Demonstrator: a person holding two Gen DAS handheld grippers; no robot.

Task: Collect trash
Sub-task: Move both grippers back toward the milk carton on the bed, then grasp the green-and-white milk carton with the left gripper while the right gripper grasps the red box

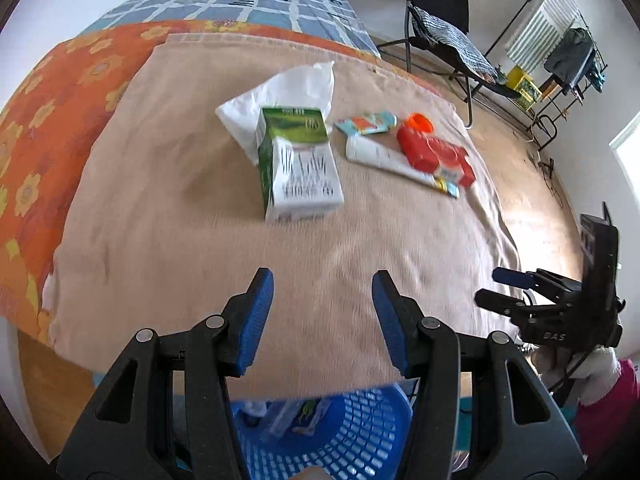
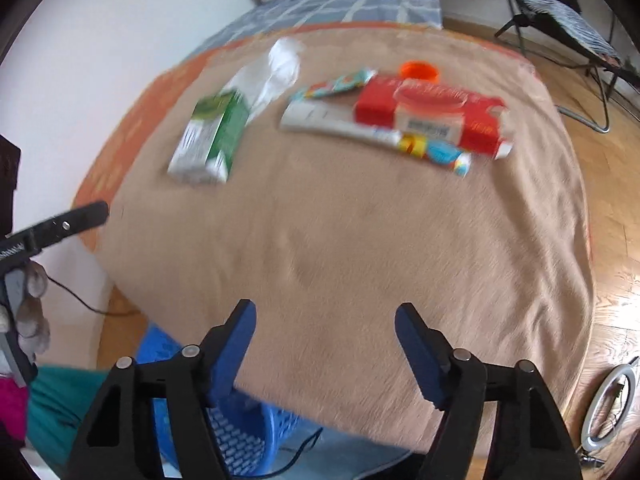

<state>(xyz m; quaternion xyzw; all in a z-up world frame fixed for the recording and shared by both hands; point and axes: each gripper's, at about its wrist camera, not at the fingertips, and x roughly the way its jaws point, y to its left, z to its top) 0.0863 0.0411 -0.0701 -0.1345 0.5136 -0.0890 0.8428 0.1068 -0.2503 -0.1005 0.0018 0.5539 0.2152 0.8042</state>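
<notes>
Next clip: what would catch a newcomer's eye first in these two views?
Probably the cluster of litter on the tan blanket: a green and white carton lying in front of a white plastic bag, and to its right a red box resting against a white tube, with an orange cap just behind. Below the blanket's near edge stands a blue mesh basket, and the open left tool and right tool hold nothing.

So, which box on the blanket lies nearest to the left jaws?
The green and white carton; the red box lies farther away, to the right.
</notes>
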